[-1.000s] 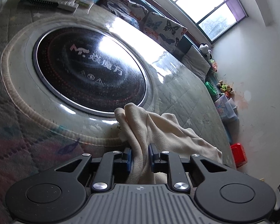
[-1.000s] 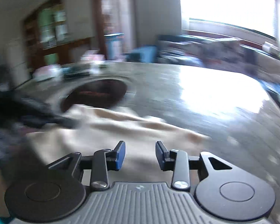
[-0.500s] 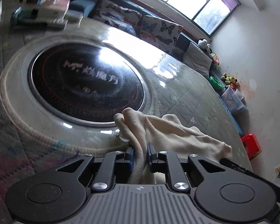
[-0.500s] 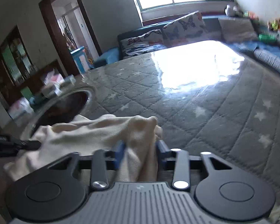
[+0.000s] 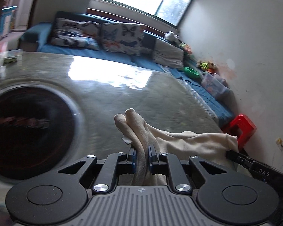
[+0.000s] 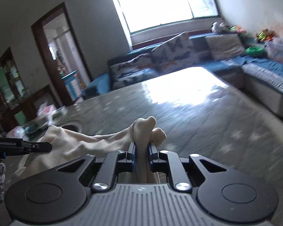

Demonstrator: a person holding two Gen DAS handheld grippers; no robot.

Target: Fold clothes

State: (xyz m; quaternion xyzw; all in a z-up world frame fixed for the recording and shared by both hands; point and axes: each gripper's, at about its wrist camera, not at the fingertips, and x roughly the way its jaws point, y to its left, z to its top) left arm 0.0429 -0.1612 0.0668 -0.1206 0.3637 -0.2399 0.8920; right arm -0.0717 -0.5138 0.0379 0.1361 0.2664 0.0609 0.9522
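A cream cloth garment hangs stretched between my two grippers above the grey quilted table. My left gripper is shut on one bunched corner of it, which sticks up past the fingertips. My right gripper is shut on the other bunched corner. The rest of the cloth sags to the left in the right wrist view. The right gripper's tip shows at the right edge of the left wrist view; the left gripper's tip shows at the left of the right wrist view.
A round black induction plate is set in the table at the left. Boxes and clutter sit at the table's far left. A blue sofa with butterfly cushions lies beyond. A red stool stands by the wall.
My right gripper has closed on the cloth's corner. Both grippers have lifted and tilted up, raising the cloth off the table and stretching it between them.
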